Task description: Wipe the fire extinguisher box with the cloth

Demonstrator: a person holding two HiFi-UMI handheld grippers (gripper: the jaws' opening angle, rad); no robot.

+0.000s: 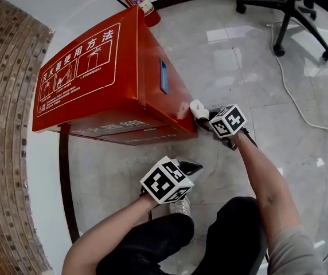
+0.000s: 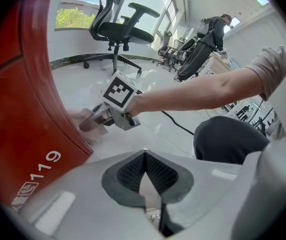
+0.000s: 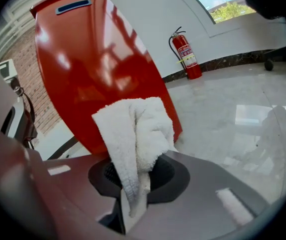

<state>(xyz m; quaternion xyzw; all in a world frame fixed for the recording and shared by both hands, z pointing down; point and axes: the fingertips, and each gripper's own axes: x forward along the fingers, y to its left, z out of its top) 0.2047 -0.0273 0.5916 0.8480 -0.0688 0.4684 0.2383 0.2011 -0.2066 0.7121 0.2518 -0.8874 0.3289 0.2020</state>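
Where the brick wall (image 1: 3,125) curves at far left: a red box (image 1: 147,99) stands on the pale tiled floor (image 1: 238,67), its white instruction panel (image 1: 78,67) facing up and a blue slot (image 1: 164,76) set in its side.
Fire extinguisher (image 1: 138,2): red, behind the box by the white wall (image 1: 66,4), apart from the box.
Left gripper (image 1: 194,166): held low in front of the box and clear of it, above the person's dark-trousered knee (image 1: 152,239); jaws pressed together with nothing between them.
Cloth (image 1: 198,109): white towelling, bunched, pushed against the box's side face near its lower front corner.
Right gripper (image 1: 207,119): just right of the box at the end of an outstretched arm (image 1: 267,182); jaws clamped on the cloth's lower fold.
Office chair (image 1: 290,10): black, on castors, at the upper right, well apart from the box.
Cable (image 1: 290,96): white, trailing across the floor at right.
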